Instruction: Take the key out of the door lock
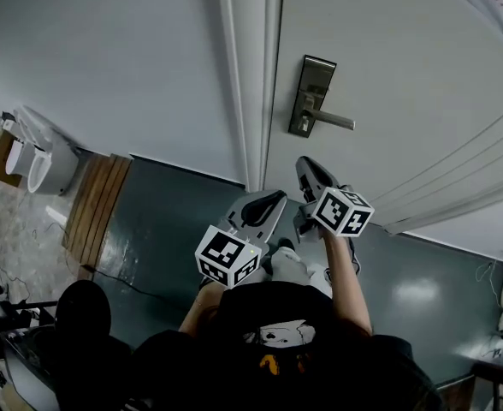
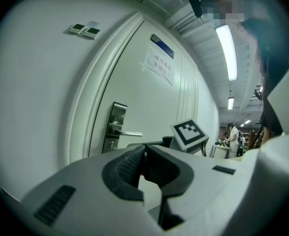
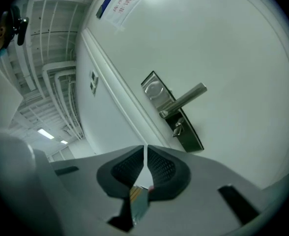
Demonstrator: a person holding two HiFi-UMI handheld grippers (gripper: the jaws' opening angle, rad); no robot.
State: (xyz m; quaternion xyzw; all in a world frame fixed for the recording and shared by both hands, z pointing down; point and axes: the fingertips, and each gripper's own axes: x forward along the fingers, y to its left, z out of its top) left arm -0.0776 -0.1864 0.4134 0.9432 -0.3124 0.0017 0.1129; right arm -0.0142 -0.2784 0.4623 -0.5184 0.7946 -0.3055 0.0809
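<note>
Clearly, the key (image 3: 178, 128), a small piece of bright metal, is seen seated low in the lock plate (image 3: 173, 111), a tall rectangular strip of brushed metal. It is just under the straight lever handle (image 3: 186, 97). The plate is mounted on a smooth white door (image 3: 233, 43), beside a moulded white frame (image 1: 251, 75). The left hand-held gripper (image 2: 144, 148) is seen with its dark ribbed pads brought together, with nothing caught between them. The right hand-held gripper (image 3: 145, 148) is likewise closed and empty. Both are held apart from the key.
</note>
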